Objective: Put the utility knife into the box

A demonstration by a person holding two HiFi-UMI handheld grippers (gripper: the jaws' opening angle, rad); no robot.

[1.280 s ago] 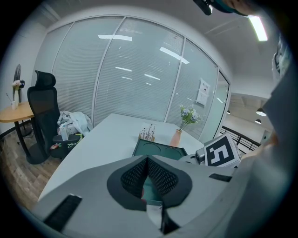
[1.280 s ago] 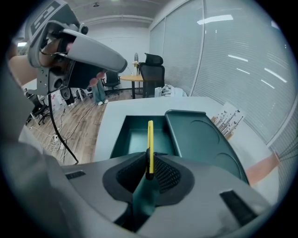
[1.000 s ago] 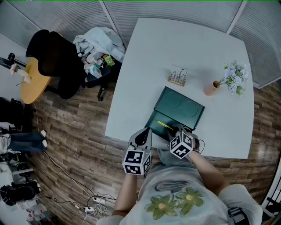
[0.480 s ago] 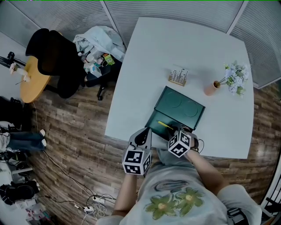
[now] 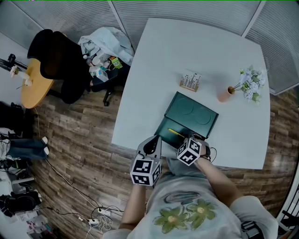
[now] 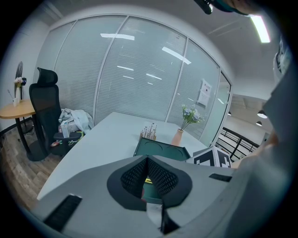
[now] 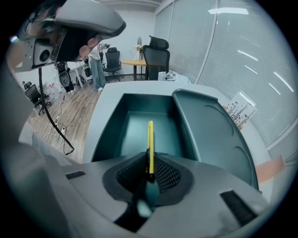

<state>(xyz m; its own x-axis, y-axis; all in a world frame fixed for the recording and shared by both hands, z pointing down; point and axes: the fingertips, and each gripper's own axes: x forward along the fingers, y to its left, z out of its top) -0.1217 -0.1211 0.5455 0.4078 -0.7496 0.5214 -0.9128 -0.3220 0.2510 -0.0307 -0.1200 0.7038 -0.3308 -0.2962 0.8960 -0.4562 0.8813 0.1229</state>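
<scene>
The room was an office with slatted glass partition walls (image 5: 187, 11) and a brown wood-plank floor (image 5: 79, 140). Everything for the job sat on the large white table (image 5: 196, 51). A black high-backed office chair (image 5: 58, 65) stood well apart on my left. The dark green plastic box (image 5: 170, 133) lay near the table edge closest to me, I judged so that I could reach it without stretching. Its hinged lid (image 7: 209, 135) was thrown back on the far side, which left the tray open from above. I kept my left gripper (image 6: 148, 174) at the table edge just beside the box. Its fingers (image 6: 132, 179) were together at the tips with nothing between them, parked out of the way, as I read it, yet near enough to steady the box. My right gripper (image 7: 150, 174) hung over the near end of the tray. A pink vase of pale flowers (image 5: 245, 86) and a small wooden rack of thin sticks (image 5: 189, 82) stood beyond the box, away from the work. The slim yellow utility knife (image 7: 150, 139) was pinched by its rear end in my right fingers (image 7: 167, 176). It pointed along the tray and inside its walls, lined up, I judged, to lie flat once let go. I could not tell whether it touched the bottom.
</scene>
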